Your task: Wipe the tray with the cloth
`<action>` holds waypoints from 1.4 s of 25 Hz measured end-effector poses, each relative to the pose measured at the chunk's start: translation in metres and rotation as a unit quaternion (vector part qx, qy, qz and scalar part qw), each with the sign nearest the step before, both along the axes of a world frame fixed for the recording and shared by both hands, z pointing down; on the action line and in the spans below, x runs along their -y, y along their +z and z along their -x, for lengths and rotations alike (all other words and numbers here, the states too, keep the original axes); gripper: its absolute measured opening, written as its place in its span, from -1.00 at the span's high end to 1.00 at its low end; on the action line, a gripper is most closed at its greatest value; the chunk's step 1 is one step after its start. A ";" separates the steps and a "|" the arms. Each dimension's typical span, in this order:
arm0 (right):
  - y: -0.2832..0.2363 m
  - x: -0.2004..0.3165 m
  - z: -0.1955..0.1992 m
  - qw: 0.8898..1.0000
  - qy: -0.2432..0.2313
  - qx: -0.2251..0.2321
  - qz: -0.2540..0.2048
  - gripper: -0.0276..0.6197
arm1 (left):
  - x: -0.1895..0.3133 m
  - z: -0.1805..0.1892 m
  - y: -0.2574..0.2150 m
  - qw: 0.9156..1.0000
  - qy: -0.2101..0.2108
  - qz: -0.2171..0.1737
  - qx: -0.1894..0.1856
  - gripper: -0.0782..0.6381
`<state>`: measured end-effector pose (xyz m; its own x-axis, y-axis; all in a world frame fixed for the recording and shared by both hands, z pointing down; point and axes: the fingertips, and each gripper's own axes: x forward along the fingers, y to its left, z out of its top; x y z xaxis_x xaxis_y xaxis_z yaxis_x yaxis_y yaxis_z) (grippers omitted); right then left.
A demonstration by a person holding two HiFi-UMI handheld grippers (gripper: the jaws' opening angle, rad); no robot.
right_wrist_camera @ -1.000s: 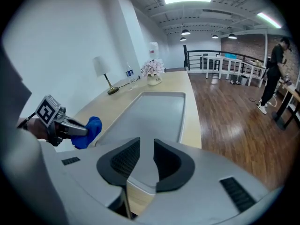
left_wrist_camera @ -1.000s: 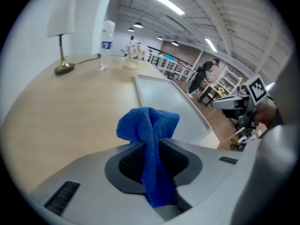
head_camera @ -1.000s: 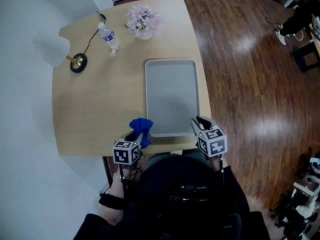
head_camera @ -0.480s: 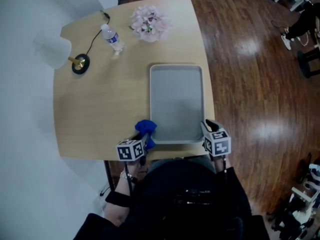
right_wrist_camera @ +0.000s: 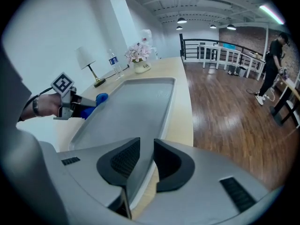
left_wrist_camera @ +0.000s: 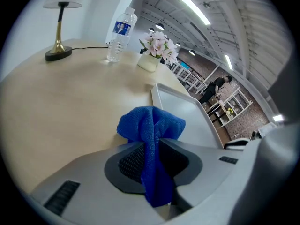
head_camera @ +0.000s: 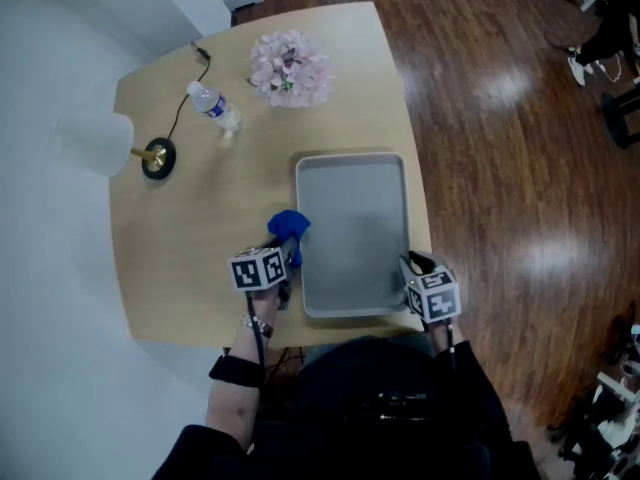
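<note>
- The left gripper (head_camera: 286, 248) clenches the blue cloth (head_camera: 288, 224), just beside the tray's (head_camera: 352, 218) left rim.
- The right gripper (head_camera: 411, 264) pinches the tray's near right corner.
- The tray lies flat on the table (head_camera: 190, 238).

so the tray (head_camera: 352, 233) sits on the right side of the worktop (head_camera: 190, 238), close to the near edge; the cloth (head_camera: 288, 225) is just off its left rim, pinched in the left gripper (head_camera: 285, 251); the right gripper (head_camera: 412, 266) is at the tray's near right corner with the rim between its jaws; behind the tray are the flowers (head_camera: 288, 68); the bottle (head_camera: 213, 106) is to their left, and the lamp (head_camera: 157, 157) further left still, well apart from the tray
</note>
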<state>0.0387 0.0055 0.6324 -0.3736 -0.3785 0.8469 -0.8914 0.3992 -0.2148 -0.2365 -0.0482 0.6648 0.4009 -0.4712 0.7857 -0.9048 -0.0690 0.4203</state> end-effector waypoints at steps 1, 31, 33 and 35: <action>-0.003 0.003 0.002 1.000 -0.003 0.001 0.000 0.60 | 0.017 0.001 0.001 1.000 0.000 -0.003 0.002 0.51; 0.005 0.011 -0.005 0.999 -0.039 0.014 0.013 0.64 | 0.219 -0.036 0.003 0.953 0.260 -0.010 0.155 0.52; 0.004 0.010 -0.002 0.998 -0.049 0.023 0.013 0.64 | 0.201 -0.033 0.003 0.952 0.267 -0.002 0.148 0.52; 0.009 0.001 0.008 0.997 -0.074 0.018 0.020 0.64 | 0.183 -0.035 0.004 0.951 0.279 0.003 0.133 0.52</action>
<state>0.0305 0.0042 0.6417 -0.4536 -0.2833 0.8450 -0.8148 0.5159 -0.2645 -0.2019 -0.2307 0.6690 0.3740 -0.2385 0.8962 -0.8024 -0.5678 0.1838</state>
